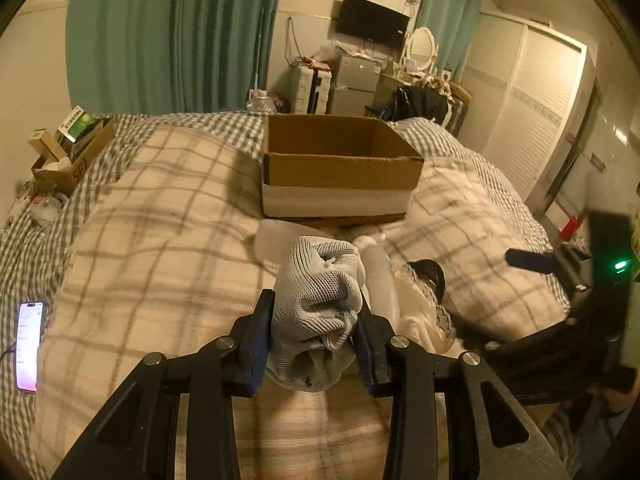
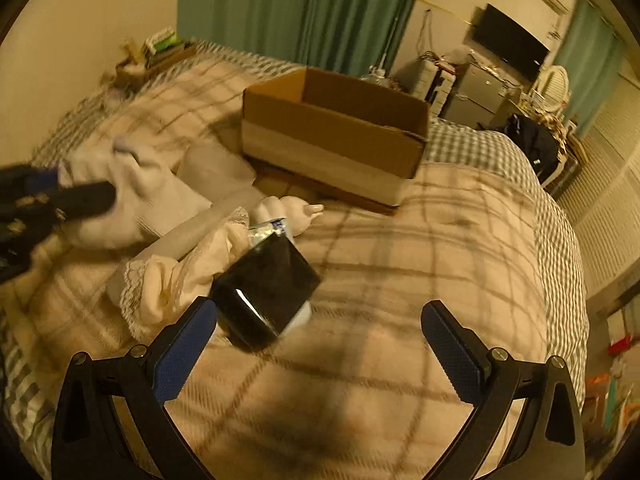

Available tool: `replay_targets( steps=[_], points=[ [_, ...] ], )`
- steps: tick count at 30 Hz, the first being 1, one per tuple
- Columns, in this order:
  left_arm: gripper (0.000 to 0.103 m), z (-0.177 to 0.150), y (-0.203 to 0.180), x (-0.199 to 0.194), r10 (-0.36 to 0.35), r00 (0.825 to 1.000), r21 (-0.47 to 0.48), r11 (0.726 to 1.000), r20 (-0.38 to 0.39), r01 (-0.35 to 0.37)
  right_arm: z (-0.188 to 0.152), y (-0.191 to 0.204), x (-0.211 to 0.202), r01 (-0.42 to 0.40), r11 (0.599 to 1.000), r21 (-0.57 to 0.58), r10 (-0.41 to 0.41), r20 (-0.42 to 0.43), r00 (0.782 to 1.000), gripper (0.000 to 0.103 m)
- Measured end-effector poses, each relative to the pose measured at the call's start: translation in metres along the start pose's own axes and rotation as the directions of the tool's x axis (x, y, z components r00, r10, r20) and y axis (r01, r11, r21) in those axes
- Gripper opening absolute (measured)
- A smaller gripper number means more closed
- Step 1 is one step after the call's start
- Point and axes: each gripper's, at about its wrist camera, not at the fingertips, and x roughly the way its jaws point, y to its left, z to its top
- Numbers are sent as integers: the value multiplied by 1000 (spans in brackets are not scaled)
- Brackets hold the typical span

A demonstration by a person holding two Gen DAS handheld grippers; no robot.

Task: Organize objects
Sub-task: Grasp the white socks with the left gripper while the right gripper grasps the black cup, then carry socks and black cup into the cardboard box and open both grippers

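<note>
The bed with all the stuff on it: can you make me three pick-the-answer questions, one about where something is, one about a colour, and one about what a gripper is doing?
1. Where is the phone?
A. in the box
B. on the bed's left edge
C. on the floor

2. What colour are the curtains?
A. green
B. red
C. white

3. What is the left gripper doing?
A. hanging open
B. squeezing a mesh sock
C. holding the box

Answers: 1 B, it lies lit on the checked cover; 2 A, green folds hang behind the cardboard box; 3 B, both pads press the grey mesh sock.
</note>
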Motion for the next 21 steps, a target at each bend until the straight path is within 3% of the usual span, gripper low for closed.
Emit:
replay_targets(
  steps=[6,10,11,12,14,21],
  points=[
    [37,2,17,0,-1,1000,-44,999,5,1,16,19,33,-33,996,-78,28,-68,997,102],
    [37,2,25,-2,-5,1000,-56,998,12,6,25,33,45,-5,991,-134,-5,-70,998,93],
    [37,2,26,-2,-6,1000,-58,998,12,6,26,36,49,5,989,-151,-17,-78,997,83],
    [37,3,28,-2,-7,1000,-60,998,12,8,25,38,52,16,985,-169,-32,-92,995,66],
    [37,3,28,-2,-11,1000,-61,998,10,12,25,38,54,0,986,-169,-18,-103,994,54],
    [37,7,25,-5,-20,999,-53,998,26,22,26,15,26,-27,999,-47,26,-14,1000,54]
  ],
)
